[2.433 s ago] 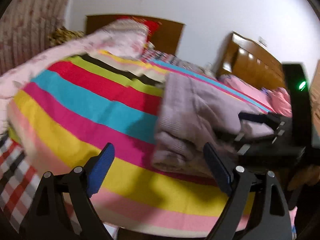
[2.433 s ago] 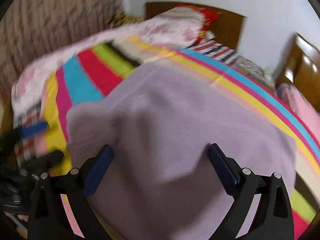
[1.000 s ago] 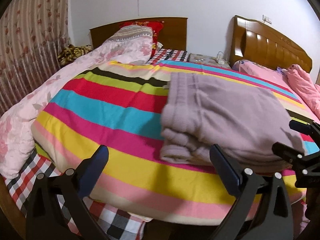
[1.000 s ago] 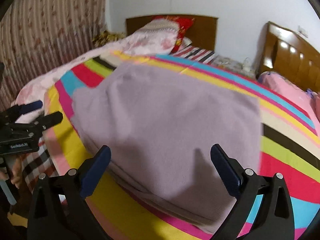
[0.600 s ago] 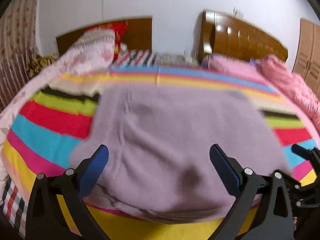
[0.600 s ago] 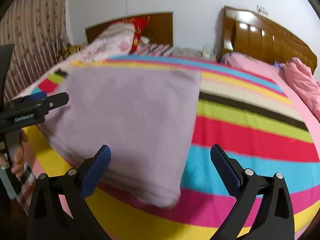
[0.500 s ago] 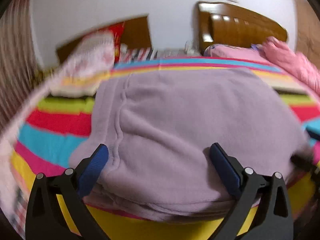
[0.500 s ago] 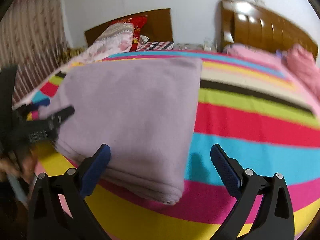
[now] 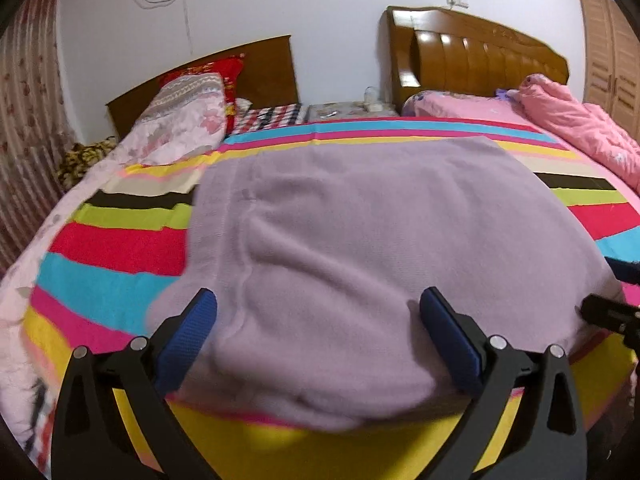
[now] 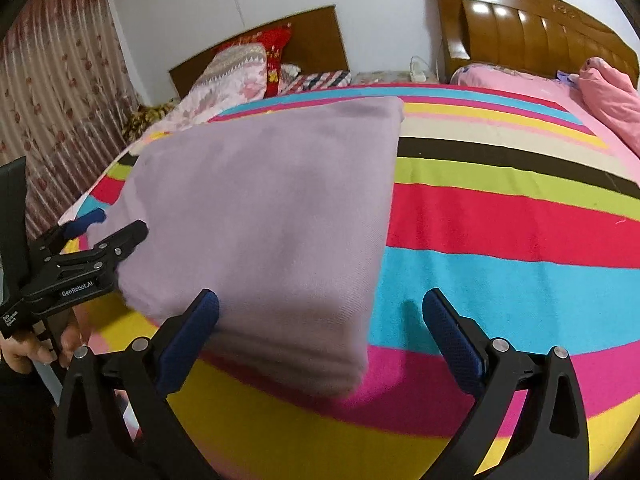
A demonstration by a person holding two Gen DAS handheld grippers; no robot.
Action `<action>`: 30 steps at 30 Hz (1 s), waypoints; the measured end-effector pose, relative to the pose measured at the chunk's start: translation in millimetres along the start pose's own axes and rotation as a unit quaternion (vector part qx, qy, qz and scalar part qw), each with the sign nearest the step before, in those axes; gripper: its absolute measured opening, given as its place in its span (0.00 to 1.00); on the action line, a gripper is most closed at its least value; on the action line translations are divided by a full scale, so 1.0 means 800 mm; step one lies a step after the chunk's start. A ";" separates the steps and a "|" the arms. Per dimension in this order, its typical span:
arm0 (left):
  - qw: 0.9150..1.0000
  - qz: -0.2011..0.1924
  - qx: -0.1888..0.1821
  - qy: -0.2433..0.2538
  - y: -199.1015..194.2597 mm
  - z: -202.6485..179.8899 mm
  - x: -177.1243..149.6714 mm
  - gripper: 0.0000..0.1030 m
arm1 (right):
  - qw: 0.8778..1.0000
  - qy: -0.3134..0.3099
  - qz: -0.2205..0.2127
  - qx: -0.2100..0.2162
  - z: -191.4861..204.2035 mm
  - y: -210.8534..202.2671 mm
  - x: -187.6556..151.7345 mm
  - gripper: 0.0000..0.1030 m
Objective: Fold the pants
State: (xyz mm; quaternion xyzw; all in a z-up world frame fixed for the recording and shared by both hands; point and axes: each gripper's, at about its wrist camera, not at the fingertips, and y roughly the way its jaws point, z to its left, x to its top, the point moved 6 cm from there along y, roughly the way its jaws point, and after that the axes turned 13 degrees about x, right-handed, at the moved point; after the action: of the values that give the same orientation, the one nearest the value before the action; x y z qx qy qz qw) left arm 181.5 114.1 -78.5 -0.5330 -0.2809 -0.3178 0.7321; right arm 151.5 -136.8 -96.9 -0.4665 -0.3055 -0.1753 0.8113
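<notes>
Currently folded lilac pants (image 9: pixel 380 248) lie flat at the striped bedspread's (image 10: pixel 500 216) near edge, long axis along that edge; left gripper (image 9: pixel 320 332) and right gripper (image 10: pixel 320 328) both spread wide, empty.

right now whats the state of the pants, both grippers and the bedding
pants: folded into a thick stack, lying flat on the striped blanket
left gripper: open, fingers empty
right gripper: open, holding nothing
striped blanket: spread flat
pink quilt: bunched up
</notes>
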 end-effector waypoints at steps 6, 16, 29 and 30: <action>0.991 -0.098 0.079 -0.036 -0.127 0.062 0.037 0.98 | 0.995 -0.028 -0.090 -0.015 0.026 -0.129 0.022 0.96; 0.977 -0.166 0.109 -0.084 -0.218 0.057 0.074 0.99 | 0.968 -0.058 -0.242 -0.033 0.067 -0.233 0.053 0.96; 0.989 -0.068 0.058 -0.115 -0.159 -0.006 -0.004 0.99 | 0.987 -0.005 -0.149 -0.062 0.064 -0.131 -0.018 0.96; 0.990 -0.064 0.050 -0.114 -0.157 -0.012 -0.010 0.99 | 0.987 -0.010 -0.147 -0.067 0.064 -0.128 -0.019 0.96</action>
State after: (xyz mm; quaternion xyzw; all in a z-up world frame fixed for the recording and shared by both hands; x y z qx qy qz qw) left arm 80.7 77.5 -11.7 -0.5089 -0.4120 -0.2869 0.6992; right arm 64.2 -143.8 -21.0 -0.4717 -0.3663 -0.3082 0.7405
